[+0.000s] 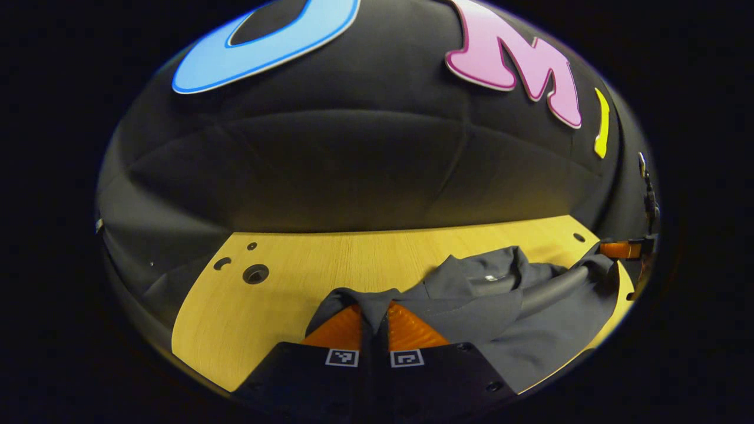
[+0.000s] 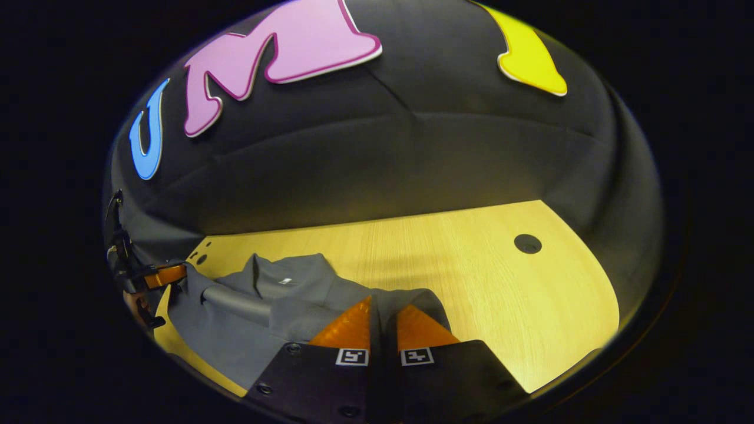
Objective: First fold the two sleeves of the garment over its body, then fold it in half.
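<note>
Tools left (image 1: 373, 321) and right (image 2: 383, 321), level, apparently each pinch garment (image 1: 506, 300) cloth.

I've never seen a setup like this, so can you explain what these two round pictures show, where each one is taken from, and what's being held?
These come from two handheld tools, each with two fingers, that a person uses to fold clothes. A camera rides on each tool and looks forward along its fingers.

In the left gripper view, the left gripper is closed on a fold of a dark grey garment. In the right gripper view, the right gripper pinches another part of the same garment.

The garment lies bunched on a light wooden table with a few round holes. Each view also catches the other tool at its edge.
</note>
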A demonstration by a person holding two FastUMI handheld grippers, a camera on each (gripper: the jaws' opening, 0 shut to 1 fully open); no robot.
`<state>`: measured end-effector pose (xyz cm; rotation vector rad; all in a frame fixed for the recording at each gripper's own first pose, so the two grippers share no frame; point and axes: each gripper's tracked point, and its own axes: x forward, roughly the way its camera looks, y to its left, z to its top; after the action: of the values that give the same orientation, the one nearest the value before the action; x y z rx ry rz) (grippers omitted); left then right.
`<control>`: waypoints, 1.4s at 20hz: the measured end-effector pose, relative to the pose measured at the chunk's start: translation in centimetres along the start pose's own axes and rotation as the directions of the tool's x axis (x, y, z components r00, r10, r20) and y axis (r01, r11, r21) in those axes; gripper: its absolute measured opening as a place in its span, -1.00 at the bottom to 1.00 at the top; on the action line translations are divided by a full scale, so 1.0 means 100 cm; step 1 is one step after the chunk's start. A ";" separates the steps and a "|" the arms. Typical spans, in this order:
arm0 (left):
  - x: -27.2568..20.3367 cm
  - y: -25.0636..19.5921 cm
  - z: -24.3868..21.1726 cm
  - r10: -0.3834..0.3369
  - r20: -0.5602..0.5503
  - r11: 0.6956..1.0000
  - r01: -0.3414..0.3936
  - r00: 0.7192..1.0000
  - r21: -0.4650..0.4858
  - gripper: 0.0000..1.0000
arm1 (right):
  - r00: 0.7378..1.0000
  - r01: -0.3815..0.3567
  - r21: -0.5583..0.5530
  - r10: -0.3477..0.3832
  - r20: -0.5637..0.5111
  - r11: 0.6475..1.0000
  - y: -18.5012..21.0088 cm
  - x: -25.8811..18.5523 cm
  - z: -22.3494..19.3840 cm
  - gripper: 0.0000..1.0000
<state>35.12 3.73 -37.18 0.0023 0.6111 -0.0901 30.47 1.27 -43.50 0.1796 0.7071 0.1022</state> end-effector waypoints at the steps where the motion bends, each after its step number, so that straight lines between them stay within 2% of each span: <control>1: 0.008 -0.001 -0.004 0.004 -0.007 1.000 -0.004 1.000 0.000 -0.89 | 1.000 0.005 -0.008 -0.005 -0.011 1.000 -0.001 0.007 -0.004 -0.89; 5: 0.024 0.000 -0.039 0.044 -0.091 0.999 -0.047 0.995 -0.024 -0.89 | 0.997 0.040 -0.042 -0.043 -0.064 0.998 -0.006 0.031 -0.029 -0.89; 7: 0.030 -0.001 -0.041 0.054 -0.087 0.998 -0.057 0.995 -0.040 -0.89 | 0.995 0.053 -0.055 -0.057 -0.079 0.997 -0.007 0.038 -0.037 -0.90; 11: 0.035 -0.001 -0.055 0.061 -0.125 0.997 -0.065 0.990 -0.029 -0.94 | 0.991 0.045 -0.012 -0.046 -0.127 0.999 -0.010 0.045 -0.051 -0.85; 14: 0.036 -0.002 -0.063 0.068 -0.147 0.996 -0.075 0.987 -0.045 -0.68 | 0.988 0.043 -0.010 -0.044 -0.147 0.999 -0.009 0.047 -0.056 -0.63; 15: 0.036 -0.004 -0.062 0.067 -0.146 0.996 -0.075 0.987 -0.048 -0.65 | 0.988 0.054 -0.013 -0.055 -0.148 0.998 -0.012 0.046 -0.056 -0.60; 16: 0.034 -0.003 -0.062 0.071 -0.150 0.996 -0.078 0.986 -0.042 -0.75 | 0.986 0.064 -0.012 -0.065 -0.151 0.998 -0.013 0.043 -0.055 -0.55; 17: 0.033 -0.003 -0.062 0.074 -0.159 0.996 -0.079 0.985 -0.031 -0.59 | 0.984 0.083 -0.013 -0.084 -0.156 0.996 -0.017 0.041 -0.055 -0.53; 18: 0.030 -0.006 -0.064 0.064 -0.171 0.997 -0.069 0.983 -0.025 -0.53 | 0.984 0.090 -0.010 -0.091 -0.156 0.996 -0.017 0.038 -0.054 -0.40; 19: 0.027 -0.009 -0.063 0.052 -0.177 0.998 -0.056 0.983 -0.022 -0.37 | 0.984 0.088 -0.004 -0.088 -0.154 0.996 -0.018 0.038 -0.052 -0.27; 20: 0.025 -0.009 -0.062 0.050 -0.176 0.998 -0.053 0.983 -0.015 -0.19 | 0.984 0.088 -0.002 -0.087 -0.154 0.996 -0.017 0.035 -0.050 0.07; 21: 0.022 -0.008 -0.061 0.051 -0.174 0.999 -0.053 0.983 -0.007 -0.02 | 0.985 0.082 -0.002 -0.081 -0.150 0.997 -0.015 0.029 -0.048 0.07; 22: 0.018 -0.009 -0.061 0.051 -0.175 0.999 -0.052 0.983 -0.002 0.11 | 0.986 0.077 -0.005 -0.077 -0.149 0.997 -0.012 0.024 -0.045 0.19; 23: 0.013 -0.011 -0.060 0.048 -0.178 0.999 -0.049 0.983 -0.001 0.24 | 0.987 0.072 -0.007 -0.072 -0.145 0.997 -0.011 0.018 -0.042 0.04; 24: 0.008 -0.012 -0.060 0.042 -0.181 0.999 -0.043 0.983 -0.002 0.28 | 0.988 0.066 -0.007 -0.066 -0.139 0.998 -0.008 0.012 -0.039 0.65; 25: 0.003 -0.014 -0.059 0.036 -0.182 0.999 -0.037 0.983 -0.001 0.55 | 0.990 0.062 -0.008 -0.062 -0.130 0.998 -0.006 0.005 -0.035 0.49; 26: -0.005 -0.014 -0.060 0.038 -0.186 0.999 -0.038 0.982 0.003 0.63 | 0.991 0.057 -0.006 -0.057 -0.120 0.998 -0.004 -0.003 -0.030 0.38; 27: -0.012 -0.014 -0.057 0.036 -0.179 0.999 -0.035 0.983 0.006 0.69 | 0.993 0.050 -0.002 -0.050 -0.109 0.999 -0.001 -0.011 -0.025 0.64; 28: -0.021 -0.017 -0.055 0.029 -0.170 1.000 -0.028 0.985 0.006 0.71 | 0.994 0.042 -0.001 -0.042 -0.098 0.999 0.003 -0.021 -0.020 0.64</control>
<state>30.11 2.38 -40.38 0.0225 0.7812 -0.0635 27.51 1.45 -43.62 0.1613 0.8082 0.0705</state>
